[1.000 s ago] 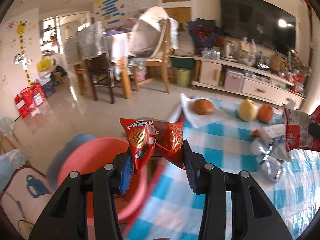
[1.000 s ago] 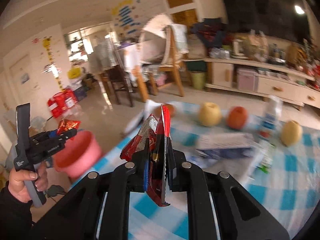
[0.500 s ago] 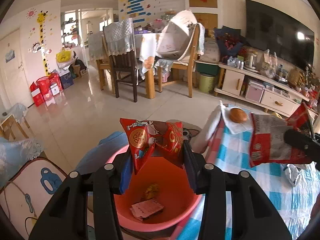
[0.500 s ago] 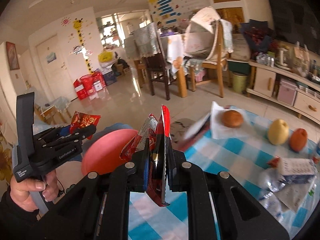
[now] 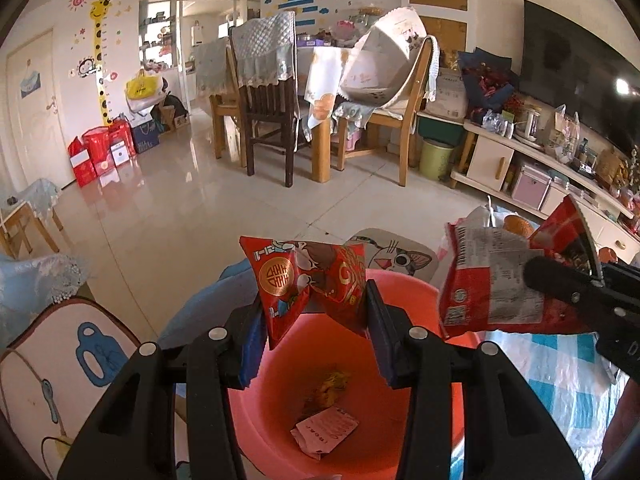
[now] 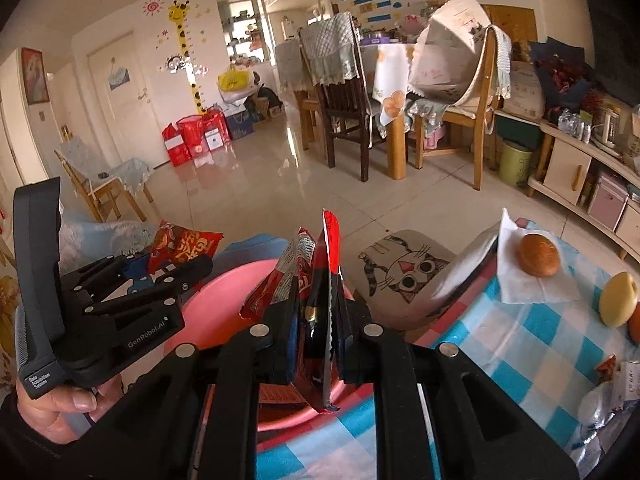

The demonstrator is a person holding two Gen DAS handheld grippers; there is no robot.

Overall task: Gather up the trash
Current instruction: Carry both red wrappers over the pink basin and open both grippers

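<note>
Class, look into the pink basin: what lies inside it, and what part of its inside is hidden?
Inside the pink basin lie a pink printed wrapper and a yellowish scrap. The left gripper and its red snack packet cover the sides.

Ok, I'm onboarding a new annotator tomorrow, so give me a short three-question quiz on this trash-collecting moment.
1. True or false: the left gripper is empty.
2. What lies directly below the red snack packet in the left wrist view? A) the checked tablecloth B) the pink bin C) the cat mat
3. Fill in: the right gripper is clamped on a flattened ____.

Key
1. False: it holds the red snack packet.
2. B; the bin already has scraps at its bottom.
3. Wrapper, red with a printed silver side.
</note>
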